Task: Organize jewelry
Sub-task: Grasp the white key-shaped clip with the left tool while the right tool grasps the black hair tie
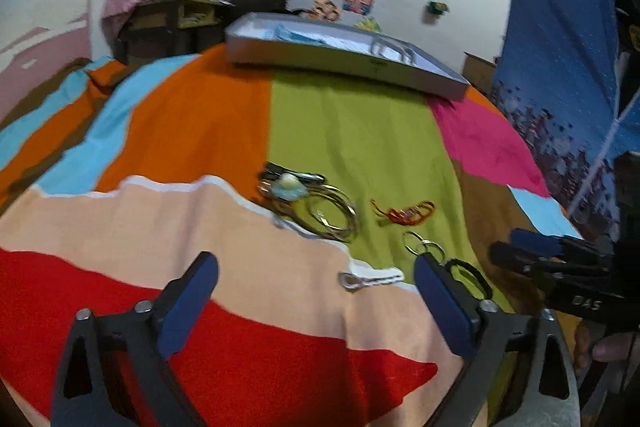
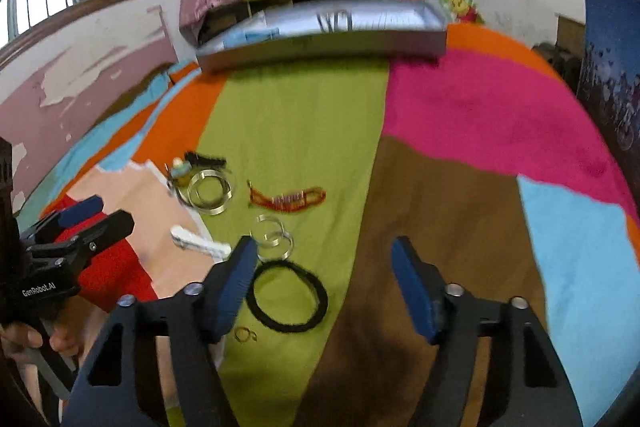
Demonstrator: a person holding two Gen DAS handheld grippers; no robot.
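Plainly, nothing is held yet: the left tongs (image 1: 316, 297) are spread wide and empty above the peach and red patches of the patchwork cloth (image 2: 460, 115), and the right tongs (image 2: 324, 281) are just as wide and empty over the green and brown patches.

The jewelry lies loose on the cloth between the tongs and the grey box (image 2: 320, 41) at the far side: a stack of silver bangles (image 2: 210, 193) touching a small pale blue and cream piece (image 1: 289, 187), a red-orange beaded bracelet (image 2: 288, 201), two linked silver rings (image 2: 274, 237), a black band (image 2: 287, 297), a white clip (image 2: 200, 245) and a tiny gold ring (image 2: 245, 334) near the right tongs' left finger.

Several risks seem likely. The linked rings touch the black band, so a careless pinch could lift both or drag one along. The thin bangles lie flat; pads may slide over them or snag the soft cloth and bunch it, scattering the small pieces. The tiny gold ring could easily be knocked aside or lost in a fold. Both tongs work close together and could collide.
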